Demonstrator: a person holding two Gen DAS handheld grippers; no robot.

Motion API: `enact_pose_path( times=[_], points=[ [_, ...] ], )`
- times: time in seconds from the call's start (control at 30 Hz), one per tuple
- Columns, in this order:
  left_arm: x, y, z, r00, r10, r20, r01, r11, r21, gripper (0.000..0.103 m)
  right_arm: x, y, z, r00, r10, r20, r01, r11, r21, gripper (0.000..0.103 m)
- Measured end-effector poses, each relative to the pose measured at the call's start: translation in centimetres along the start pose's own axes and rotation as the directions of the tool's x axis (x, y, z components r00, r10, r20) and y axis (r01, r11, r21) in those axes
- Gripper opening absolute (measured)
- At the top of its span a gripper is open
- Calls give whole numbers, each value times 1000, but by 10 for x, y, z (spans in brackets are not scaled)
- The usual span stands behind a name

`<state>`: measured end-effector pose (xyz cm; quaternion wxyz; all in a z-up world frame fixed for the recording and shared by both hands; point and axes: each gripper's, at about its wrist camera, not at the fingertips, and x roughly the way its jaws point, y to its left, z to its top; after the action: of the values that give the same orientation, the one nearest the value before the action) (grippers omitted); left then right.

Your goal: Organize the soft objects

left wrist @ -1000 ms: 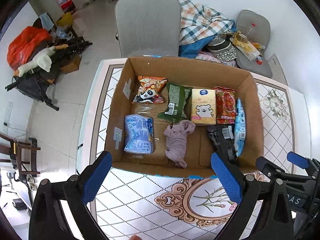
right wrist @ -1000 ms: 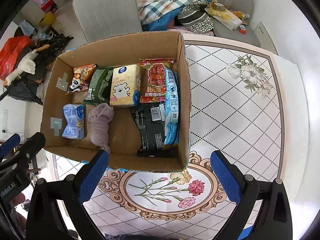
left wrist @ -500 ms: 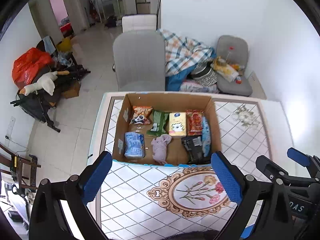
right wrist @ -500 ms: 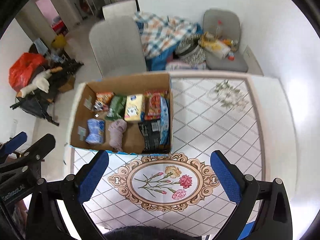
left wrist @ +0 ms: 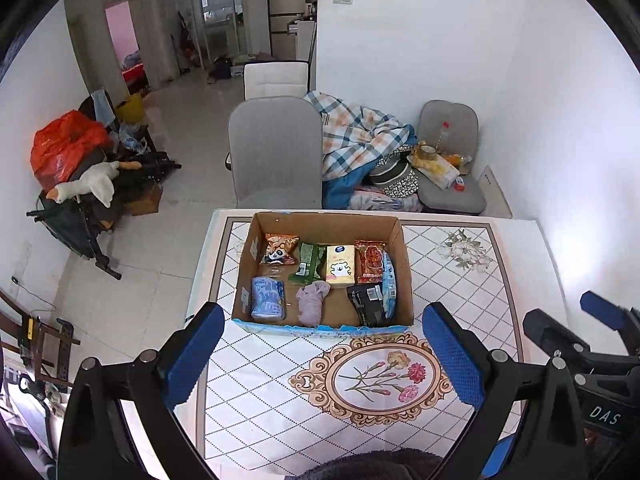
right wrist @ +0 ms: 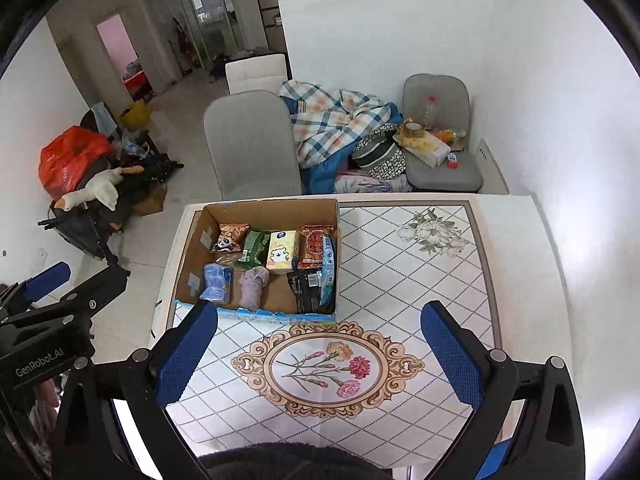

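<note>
An open cardboard box (left wrist: 405, 264) (right wrist: 338, 240) stands on the far left part of the patterned table. Inside lie a mauve rolled cloth (left wrist: 313, 303) (right wrist: 253, 284), a blue tissue pack (left wrist: 267, 297) (right wrist: 217, 283), a yellow tissue pack (left wrist: 340, 264) (right wrist: 282, 251) and several snack bags. My left gripper (left wrist: 324, 360) is open and empty, high above the table's near side, well back from the box. My right gripper (right wrist: 318, 356) is also open and empty, beside it to the right.
The table (left wrist: 472, 300) has a floral oval motif (right wrist: 326, 364) in front of the box. A grey chair (left wrist: 276, 152) stands behind the table. A plaid blanket and clutter (left wrist: 360, 140) lie at the back. A second chair (left wrist: 450, 160) holds items.
Both grippers have pulled back and up, away from the box. The box now looks smaller and farther. Both jaws stayed open and empty.
</note>
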<state>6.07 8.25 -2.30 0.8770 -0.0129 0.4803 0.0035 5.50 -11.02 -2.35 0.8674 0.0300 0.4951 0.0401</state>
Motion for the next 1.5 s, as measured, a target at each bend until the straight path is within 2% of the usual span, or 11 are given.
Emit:
enact_pose_path(
  times=[0.4, 0.9, 1.5],
  points=[
    [-3, -5, -8, 1000, 3, 14, -3, 1000, -9, 102, -5, -15, -2, 999, -35, 8, 35, 999, 16, 103],
    [-7, -2, -9, 1000, 16, 18, -15, 1000, -15, 102, -4, -14, -4, 1000, -29, 8, 29, 1000, 7, 103],
    [-10, -1, -12, 996, 81, 28, -81, 997, -9, 102, -2, -10, -6, 997, -71, 16, 72, 997, -19, 103]
  ],
)
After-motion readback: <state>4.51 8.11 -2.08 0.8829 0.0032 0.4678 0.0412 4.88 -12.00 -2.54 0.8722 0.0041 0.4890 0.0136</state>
